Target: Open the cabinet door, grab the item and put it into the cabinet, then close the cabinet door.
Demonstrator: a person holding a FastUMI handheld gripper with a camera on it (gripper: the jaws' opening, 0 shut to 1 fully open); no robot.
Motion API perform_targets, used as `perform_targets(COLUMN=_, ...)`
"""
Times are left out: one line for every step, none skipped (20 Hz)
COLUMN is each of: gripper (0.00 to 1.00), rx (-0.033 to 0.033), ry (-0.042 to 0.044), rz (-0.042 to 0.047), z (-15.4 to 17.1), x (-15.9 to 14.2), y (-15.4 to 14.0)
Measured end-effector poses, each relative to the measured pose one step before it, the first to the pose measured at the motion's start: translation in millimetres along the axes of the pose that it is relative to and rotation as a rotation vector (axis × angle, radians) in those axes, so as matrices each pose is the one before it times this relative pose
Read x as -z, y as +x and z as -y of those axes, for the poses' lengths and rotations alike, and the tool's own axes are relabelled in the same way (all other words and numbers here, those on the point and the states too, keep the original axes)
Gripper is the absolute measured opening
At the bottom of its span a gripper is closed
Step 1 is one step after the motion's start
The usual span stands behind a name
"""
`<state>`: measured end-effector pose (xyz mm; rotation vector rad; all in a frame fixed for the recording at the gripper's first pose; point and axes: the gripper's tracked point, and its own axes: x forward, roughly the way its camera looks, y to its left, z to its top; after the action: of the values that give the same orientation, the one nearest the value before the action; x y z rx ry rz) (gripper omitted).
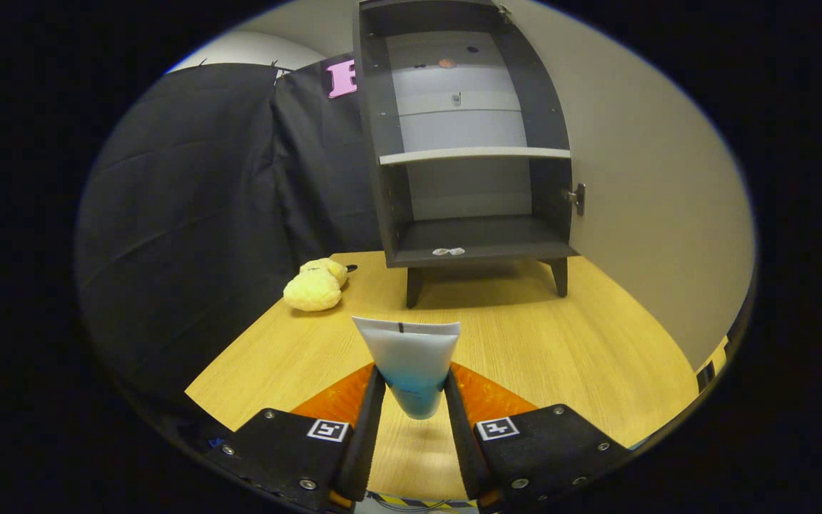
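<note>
The tongs [414,389] hold a white-and-blue tube [409,360] pinched between both fingers, above the wooden table [561,343]; no writing on it is readable. Beyond, the dark cabinet [468,143] stands open at the table's far edge, a yellow plush toy [316,285] near its left.

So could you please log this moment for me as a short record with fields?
tool: tool shut on the tube, both fingers pressing its lower end
tube: tube white and blue, flat crimped end up, held above the table
cabinet: cabinet dark, standing on the table beyond the fingers, door open
shelf: shelf pale, bare
bottom compartment: small pale bits at its front edge
toy: yellow plush toy on the table, left of the cabinet
table: table wood
stage: tube grasped, not yet in the cabinet
</note>
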<state>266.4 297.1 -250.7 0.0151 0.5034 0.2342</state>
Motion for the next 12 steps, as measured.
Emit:
perform_targets(gripper=0.51, rx=0.00241, ry=-0.00423, rz=0.01448, z=4.25, x=-13.33, y=-0.55)
perform_targets(gripper=0.51, rx=0.00226, ry=-0.00402, rz=0.00897, z=4.42, x=-13.24, y=0.32)
perform_targets(gripper=0.51, rx=0.00083, ry=-0.00166, rz=0.00691, z=3.92, x=-13.2, y=0.76)
perform_targets(gripper=0.51, rx=-0.00024, ry=-0.00209, rz=0.00679, z=2.87, x=-12.83, y=1.37)
perform_targets(gripper=0.51, rx=-0.00133, ry=-0.00574, rz=0.00498, z=3.23, x=-12.54, y=1.39)
perform_targets(gripper=0.51, rx=-0.00112, ry=-0.00551, rz=0.01101, z=2.93, x=-14.94, y=2.21)
perform_targets(gripper=0.51, rx=-0.00238, ry=-0.00676, rz=0.01389, z=2.45, x=-14.92, y=1.61)
perform_targets(gripper=0.51, rx=-0.00363, ry=-0.00848, rz=0.01219, z=1.8, x=-14.89, y=3.3)
perform_targets(gripper=0.51, rx=-0.00569, ry=-0.00691, rz=0.01571, z=1.46, x=-14.94, y=2.95)
perform_targets(gripper=0.51, rx=-0.00636, ry=-0.00575, rz=0.01543, z=0.52, x=-15.73, y=3.0)
perform_targets(gripper=0.5, rx=-0.00278, ry=0.00006, rz=0.01242, z=0.93, x=-13.78, y=4.27)
perform_targets(gripper=0.5, rx=-0.00316, ry=0.0013, rz=0.01289, z=2.12, x=-14.47, y=3.56)
